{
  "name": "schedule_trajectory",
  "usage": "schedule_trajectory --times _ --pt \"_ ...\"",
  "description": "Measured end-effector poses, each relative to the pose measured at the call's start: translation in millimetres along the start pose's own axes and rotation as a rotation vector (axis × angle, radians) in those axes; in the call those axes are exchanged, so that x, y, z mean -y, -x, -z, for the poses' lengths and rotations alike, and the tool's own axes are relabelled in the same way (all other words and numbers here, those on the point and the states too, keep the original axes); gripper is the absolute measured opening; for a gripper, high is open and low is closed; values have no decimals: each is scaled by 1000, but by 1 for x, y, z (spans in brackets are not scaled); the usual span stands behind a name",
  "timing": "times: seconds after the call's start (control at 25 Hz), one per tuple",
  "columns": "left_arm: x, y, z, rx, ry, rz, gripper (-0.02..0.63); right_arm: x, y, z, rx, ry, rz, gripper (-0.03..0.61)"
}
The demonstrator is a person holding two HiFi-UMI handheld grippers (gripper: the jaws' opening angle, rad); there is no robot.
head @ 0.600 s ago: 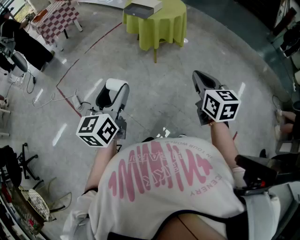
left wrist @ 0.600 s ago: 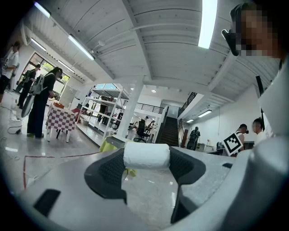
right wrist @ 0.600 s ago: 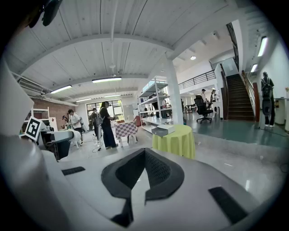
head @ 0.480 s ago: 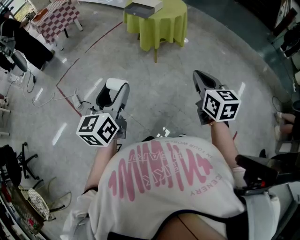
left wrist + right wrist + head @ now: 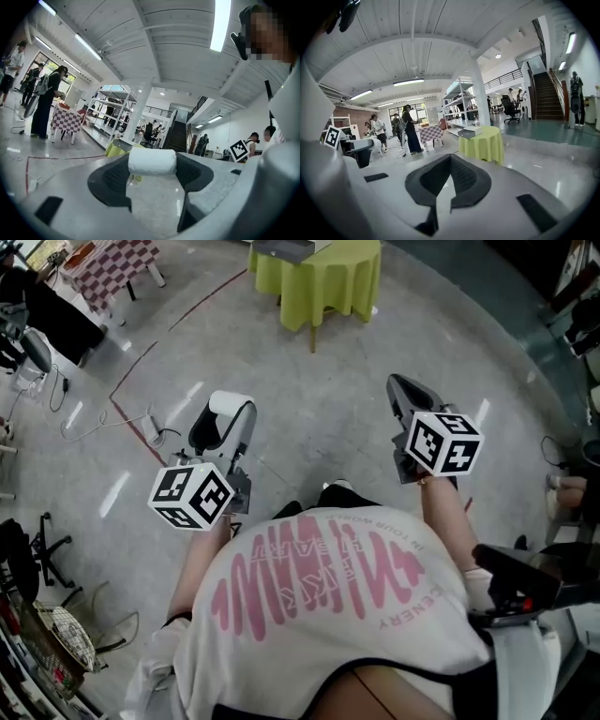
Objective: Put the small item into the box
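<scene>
My left gripper (image 5: 225,420) is shut on a small white roll (image 5: 228,405), held crosswise between its dark pads (image 5: 112,177); the white roll (image 5: 152,161) spans the wide gap of the jaws. My right gripper (image 5: 403,395) is shut, its pads (image 5: 461,180) meeting with nothing between them. A flat grey box (image 5: 286,247) lies on a round table with a yellow-green cloth (image 5: 328,282), far ahead across the floor. That table (image 5: 483,144) and the box (image 5: 469,131) also show in the right gripper view. Both grippers hang in mid-air over the floor.
The floor is polished grey, with cables (image 5: 103,423) and a red line at left. A checkered table (image 5: 108,268) stands far left, with people beside it (image 5: 410,129). Shelving and stairs (image 5: 551,98) lie beyond. An office chair base (image 5: 47,545) is near left.
The yellow-green table has slid up and slightly right in the head view, and a shoe has come into sight under the body. Both grippers keep their pose and hold.
</scene>
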State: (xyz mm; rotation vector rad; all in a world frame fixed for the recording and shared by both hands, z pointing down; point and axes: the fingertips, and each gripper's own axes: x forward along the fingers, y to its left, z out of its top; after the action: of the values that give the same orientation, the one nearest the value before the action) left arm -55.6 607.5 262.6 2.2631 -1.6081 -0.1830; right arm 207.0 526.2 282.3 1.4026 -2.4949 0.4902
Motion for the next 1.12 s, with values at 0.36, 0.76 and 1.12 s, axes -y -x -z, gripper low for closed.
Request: schedule_trajectory --times 0.36,0.76,1.12 --pt "-25 -19 -2 12 15 -47 302 14 -40 -4 -18 5 -17 6" --pt "-71 -80 -18 13 42 -56 302 33 -124 -30 -20 16 -56 6" --pt "-107 -190 -52 -10 -7 -35 302 81 -225 -87 -21 30 -78 6"
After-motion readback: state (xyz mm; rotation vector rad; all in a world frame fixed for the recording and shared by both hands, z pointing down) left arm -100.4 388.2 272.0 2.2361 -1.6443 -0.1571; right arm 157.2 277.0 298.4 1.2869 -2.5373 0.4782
